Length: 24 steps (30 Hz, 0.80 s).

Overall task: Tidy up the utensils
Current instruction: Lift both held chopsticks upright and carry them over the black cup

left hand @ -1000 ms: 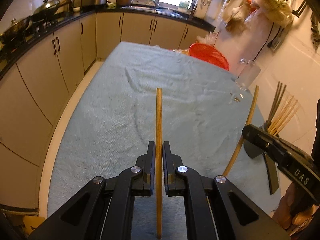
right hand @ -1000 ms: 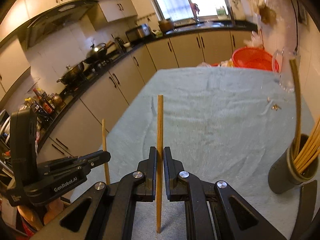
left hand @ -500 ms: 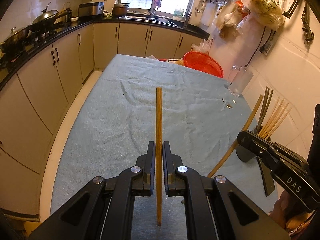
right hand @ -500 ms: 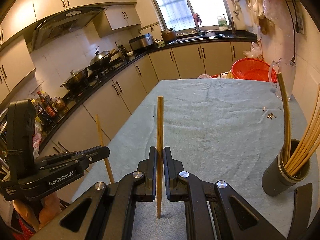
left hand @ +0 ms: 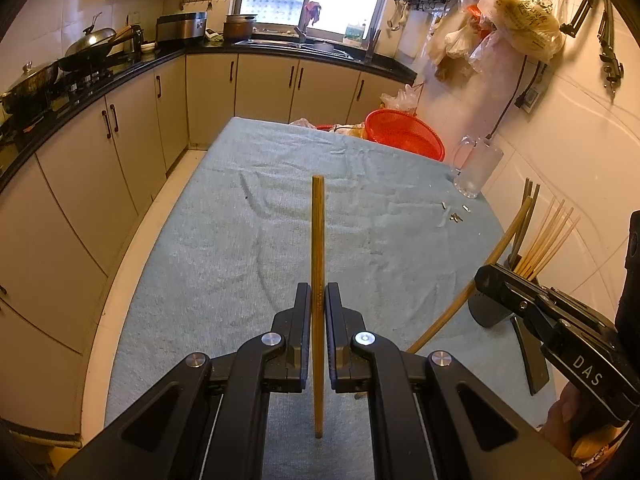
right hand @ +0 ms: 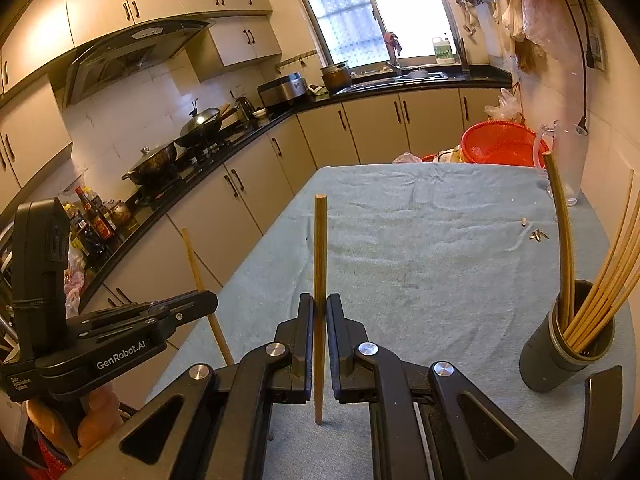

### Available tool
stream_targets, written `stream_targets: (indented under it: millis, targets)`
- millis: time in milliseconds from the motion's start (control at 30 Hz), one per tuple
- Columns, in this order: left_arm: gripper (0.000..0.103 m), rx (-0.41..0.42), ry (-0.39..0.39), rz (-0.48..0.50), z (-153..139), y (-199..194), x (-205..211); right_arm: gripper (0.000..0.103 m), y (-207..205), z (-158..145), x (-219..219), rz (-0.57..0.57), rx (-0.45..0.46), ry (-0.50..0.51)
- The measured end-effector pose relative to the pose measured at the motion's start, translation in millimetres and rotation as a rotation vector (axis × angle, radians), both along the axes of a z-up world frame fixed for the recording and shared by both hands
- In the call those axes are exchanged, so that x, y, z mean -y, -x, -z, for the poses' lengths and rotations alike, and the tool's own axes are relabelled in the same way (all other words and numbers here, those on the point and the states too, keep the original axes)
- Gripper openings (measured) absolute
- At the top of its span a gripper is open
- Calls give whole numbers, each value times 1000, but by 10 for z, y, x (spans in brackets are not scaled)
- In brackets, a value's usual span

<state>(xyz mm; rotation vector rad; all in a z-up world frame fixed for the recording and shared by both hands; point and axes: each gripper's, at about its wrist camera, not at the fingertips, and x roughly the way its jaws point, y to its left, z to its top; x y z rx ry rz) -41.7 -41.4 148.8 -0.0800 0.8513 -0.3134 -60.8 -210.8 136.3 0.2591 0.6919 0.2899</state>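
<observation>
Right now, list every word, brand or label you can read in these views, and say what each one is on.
"DAS": on the right gripper body, left wrist view.
"GenRobot.AI": on the left gripper body, right wrist view.
Small white print on the left gripper's lower corner: too small to read.
Sauce bottles and green-labelled jug: labels blurred.

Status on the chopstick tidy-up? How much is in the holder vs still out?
Done: a bunch of chopsticks already stands in the dark holder at the table's right edge.
In hand: the left gripper is shut on one chopstick, and the right gripper is shut on another chopstick.
Left: both held chopsticks are not yet in the holder. No loose chopsticks show on the blue cloth.
</observation>
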Motion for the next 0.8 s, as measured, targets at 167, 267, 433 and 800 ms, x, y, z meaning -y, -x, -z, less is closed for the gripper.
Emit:
stream_targets:
  millis: [167,267,433,800]
  targets:
    - [6,5,-3,4,-22,4,17,7,19,-1,20,2,2,-2]
    - [6,7,-6,7,-37,12,36,7,28,-4,30,3,1,-4]
    - [6,10,-8,10,-54,27,67,7,39,-9,57,7,0,-6]
    - [6,47,-4,37,-234,109,198,7,181,-167,236,46,42,-26]
